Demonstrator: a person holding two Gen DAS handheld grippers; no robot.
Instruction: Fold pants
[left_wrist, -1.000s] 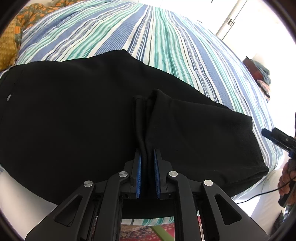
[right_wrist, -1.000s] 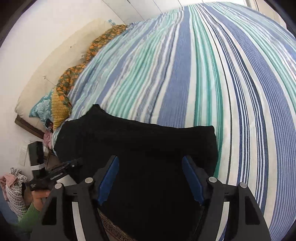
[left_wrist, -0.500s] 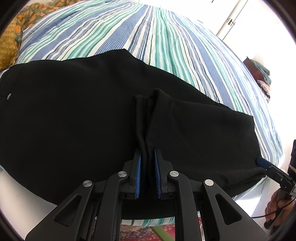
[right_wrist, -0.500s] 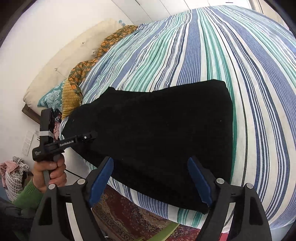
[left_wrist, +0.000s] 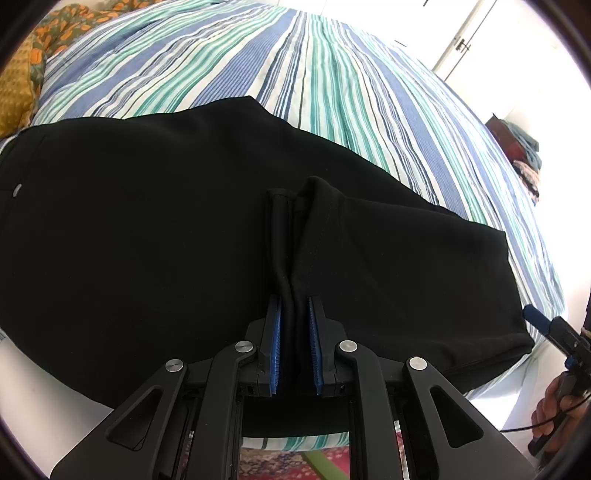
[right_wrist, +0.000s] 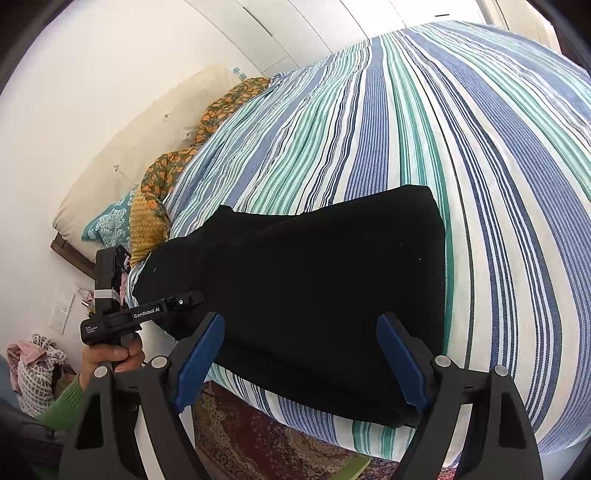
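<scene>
A: What is out of sight?
B: My left gripper (left_wrist: 294, 343) covers the pinched fold of the pants (left_wrist: 147, 229); their waistband end runs past the frame's left edge.

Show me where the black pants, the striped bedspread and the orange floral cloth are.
black pants (right_wrist: 314, 288), right wrist view, on the flat folded middle.
striped bedspread (right_wrist: 424, 122), right wrist view, on a bare blue stripe.
orange floral cloth (right_wrist: 221, 107), right wrist view, on its bunched edge by the pillow.

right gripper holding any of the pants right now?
No: the right gripper stands open above the black pants, nothing pinched between its blue pads.
</scene>
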